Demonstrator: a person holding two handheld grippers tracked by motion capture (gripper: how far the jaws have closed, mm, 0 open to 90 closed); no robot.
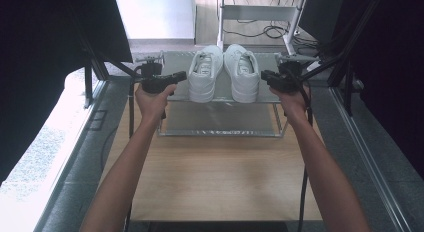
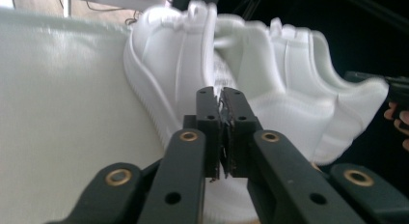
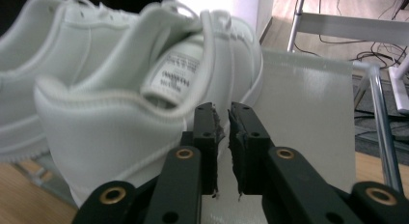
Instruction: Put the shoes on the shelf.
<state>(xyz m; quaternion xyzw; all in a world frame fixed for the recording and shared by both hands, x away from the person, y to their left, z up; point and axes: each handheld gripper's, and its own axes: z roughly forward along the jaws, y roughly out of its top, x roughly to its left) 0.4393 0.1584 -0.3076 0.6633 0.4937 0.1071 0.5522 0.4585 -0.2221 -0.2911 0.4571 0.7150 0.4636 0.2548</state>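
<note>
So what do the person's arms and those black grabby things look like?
Both forearms are bare, with no sleeves showing. Each hand holds a black tool: the left tool and the right tool. Up close, each has two flat black jaws on thick black links with brass-coloured rings at the joints. A black cable trails down from the right one.

bare forearms, black tool [image 1: 182, 75] each hand, brass-ringed screws, black trailing cable

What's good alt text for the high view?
Two white sneakers sit side by side, heels toward the camera, on the top shelf of a small metal rack at the far end of a wooden table. A person's bare forearms reach in, holding the left gripper and right gripper at the sneakers' outer sides.
</note>
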